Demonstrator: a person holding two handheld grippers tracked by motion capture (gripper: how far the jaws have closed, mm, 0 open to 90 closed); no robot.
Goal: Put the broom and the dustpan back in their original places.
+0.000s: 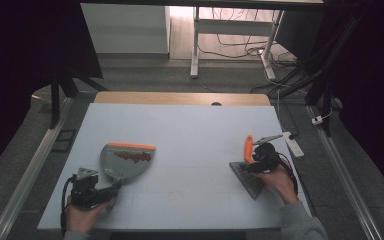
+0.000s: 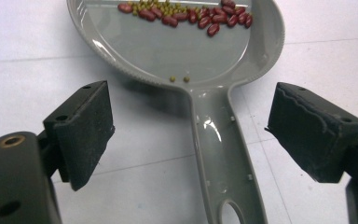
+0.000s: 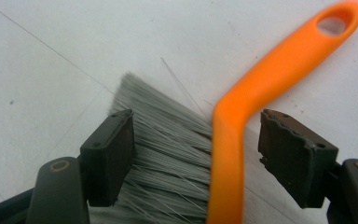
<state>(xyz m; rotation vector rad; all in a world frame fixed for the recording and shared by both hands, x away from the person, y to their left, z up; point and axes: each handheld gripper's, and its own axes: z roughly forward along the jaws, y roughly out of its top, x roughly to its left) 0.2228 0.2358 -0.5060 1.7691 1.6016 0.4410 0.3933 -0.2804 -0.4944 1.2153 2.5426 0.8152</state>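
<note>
A grey dustpan (image 1: 127,160) with an orange front lip lies on the white table (image 1: 190,125) at the left. Red and small green beans (image 2: 186,14) lie in its pan. My left gripper (image 2: 199,130) is open, its pads standing well clear on either side of the dustpan's handle (image 2: 221,154). At the right lies a brush (image 1: 249,172) with grey bristles (image 3: 168,144) and an orange handle (image 3: 261,84). My right gripper (image 3: 203,154) is open around the brush; the left pad rests beside the bristles and the right pad stands off the handle.
A white bar-shaped object (image 1: 294,145) lies at the table's right edge, beside the brush. The wooden far edge of the table (image 1: 180,98) shows beyond the white sheet. White desk legs and cables stand on the floor behind.
</note>
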